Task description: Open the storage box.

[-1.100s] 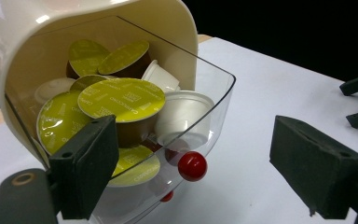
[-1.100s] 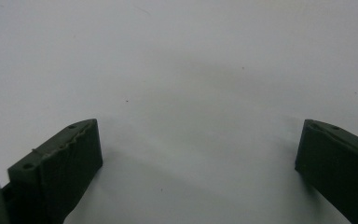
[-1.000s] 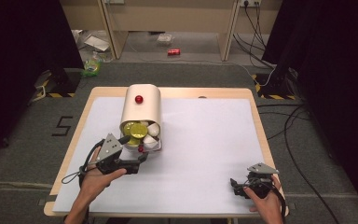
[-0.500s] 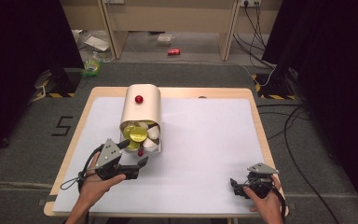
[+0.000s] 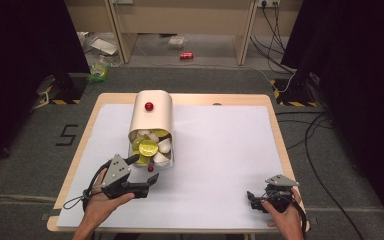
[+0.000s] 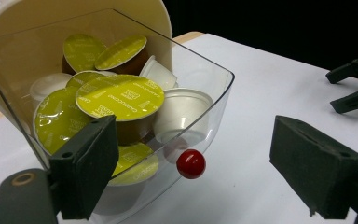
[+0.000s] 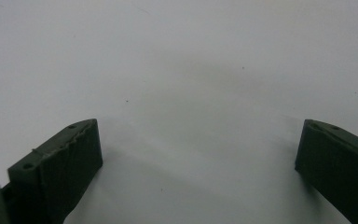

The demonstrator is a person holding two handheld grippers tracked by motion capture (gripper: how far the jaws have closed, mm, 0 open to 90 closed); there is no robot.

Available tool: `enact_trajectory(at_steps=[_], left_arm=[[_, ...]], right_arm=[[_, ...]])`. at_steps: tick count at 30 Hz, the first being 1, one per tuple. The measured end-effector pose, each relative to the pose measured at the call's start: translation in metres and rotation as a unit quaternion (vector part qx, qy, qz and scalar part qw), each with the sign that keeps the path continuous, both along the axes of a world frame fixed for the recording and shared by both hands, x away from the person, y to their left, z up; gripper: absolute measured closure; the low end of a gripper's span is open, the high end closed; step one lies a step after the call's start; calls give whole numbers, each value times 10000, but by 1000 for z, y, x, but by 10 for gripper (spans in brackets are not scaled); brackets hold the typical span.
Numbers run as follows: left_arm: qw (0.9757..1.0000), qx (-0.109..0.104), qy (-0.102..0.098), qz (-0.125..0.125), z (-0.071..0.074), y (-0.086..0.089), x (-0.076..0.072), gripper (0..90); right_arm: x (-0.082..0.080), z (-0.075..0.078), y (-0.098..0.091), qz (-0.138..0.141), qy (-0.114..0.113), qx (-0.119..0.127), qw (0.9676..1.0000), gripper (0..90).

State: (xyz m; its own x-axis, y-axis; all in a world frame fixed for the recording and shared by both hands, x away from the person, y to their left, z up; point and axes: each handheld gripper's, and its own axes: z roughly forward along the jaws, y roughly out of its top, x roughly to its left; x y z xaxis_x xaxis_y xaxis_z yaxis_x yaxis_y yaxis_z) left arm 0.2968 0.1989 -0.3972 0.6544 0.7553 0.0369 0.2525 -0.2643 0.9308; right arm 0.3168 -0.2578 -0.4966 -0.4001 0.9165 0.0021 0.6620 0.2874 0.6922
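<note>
Left gripper view: the left gripper (image 6: 191, 163) hangs with jaws spread wide and empty before the clear drawer (image 6: 214, 93) of coffee capsules (image 6: 120, 96), apparently just short of its red knob (image 6: 190, 164). Well away from the drawer, the right gripper (image 7: 198, 168) rests released on the white tabletop (image 7: 191, 70).

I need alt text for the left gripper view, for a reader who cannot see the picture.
A clear drawer with a red knob stands open from a cream capsule box, full of coffee capsules with yellow-green lids and some white ones. The left gripper faces the knob, jaws wide open, touching nothing. The white table lies behind.
</note>
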Motion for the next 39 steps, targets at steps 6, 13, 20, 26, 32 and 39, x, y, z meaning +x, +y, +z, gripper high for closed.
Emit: enact_trajectory(at_steps=[6, 13, 20, 26, 32, 39], left_arm=[[10000, 35, 3, -7, -1, 0, -3, 153], [10000, 54, 25, -13, -2, -1, -8, 154], [10000, 71, 37, -28, -4, -1, -11, 154], [9999, 77, 59, -37, -4, -1, -13, 154], [9999, 95, 76, -45, -5, -2, -15, 153], [9999, 113, 109, -63, -5, -2, -16, 152]], right_arm=[[0, 0, 0, 0, 1, 0, 10000, 8], [0, 0, 0, -1, 1, 1, 10000, 8], [0, 0, 0, -1, 1, 0, 10000, 8], [0, 0, 0, 1, -1, 0, 10000, 8], [0, 0, 0, 2, -2, 0, 10000, 8], [0, 0, 0, 0, 1, 1, 10000, 8]])
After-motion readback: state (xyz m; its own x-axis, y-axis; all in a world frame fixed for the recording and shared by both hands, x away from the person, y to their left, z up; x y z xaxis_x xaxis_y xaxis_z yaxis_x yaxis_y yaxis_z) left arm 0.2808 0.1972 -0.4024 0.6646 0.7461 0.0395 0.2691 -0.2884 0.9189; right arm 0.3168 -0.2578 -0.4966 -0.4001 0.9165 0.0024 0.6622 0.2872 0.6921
